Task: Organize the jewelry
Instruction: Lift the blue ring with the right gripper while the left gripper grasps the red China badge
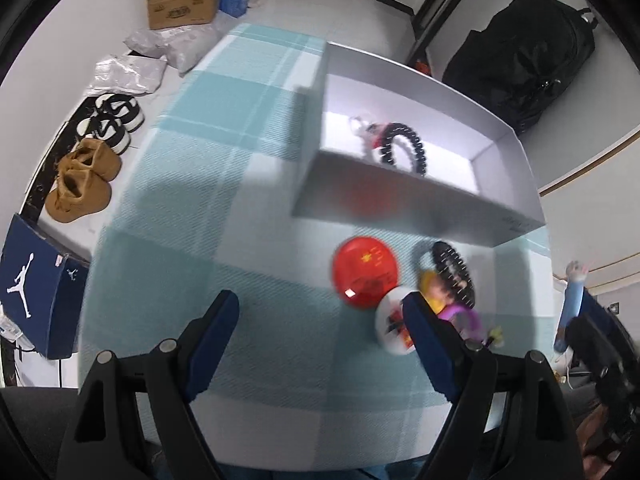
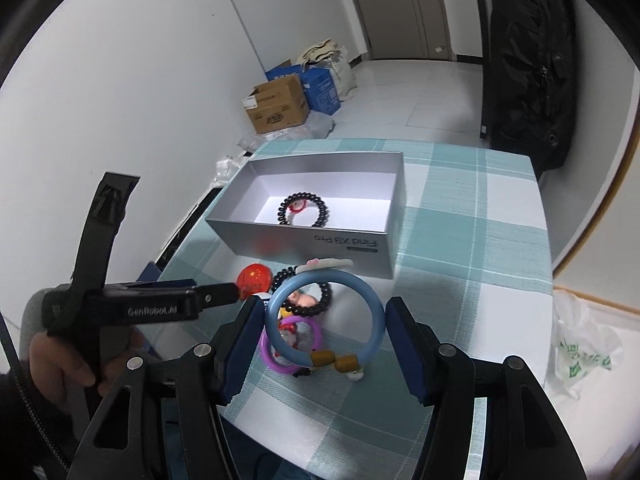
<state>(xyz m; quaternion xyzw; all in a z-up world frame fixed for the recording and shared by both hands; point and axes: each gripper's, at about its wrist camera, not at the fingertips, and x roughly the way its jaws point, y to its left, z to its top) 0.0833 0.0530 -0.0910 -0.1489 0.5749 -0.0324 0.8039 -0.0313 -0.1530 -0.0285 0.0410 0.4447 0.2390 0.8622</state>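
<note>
The right gripper (image 2: 324, 328) is clamped on a ring; the left gripper (image 1: 320, 312) is held open, empty.

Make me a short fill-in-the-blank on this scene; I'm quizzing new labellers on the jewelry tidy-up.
1. The right gripper is shut on a blue ____.
2. A black bead bracelet already lies inside the grey ____.
3. The red badge lies on the checked cloth, ____ the box.
4. The left gripper holds ____.

Missing words: bangle; box; outside; nothing
</note>
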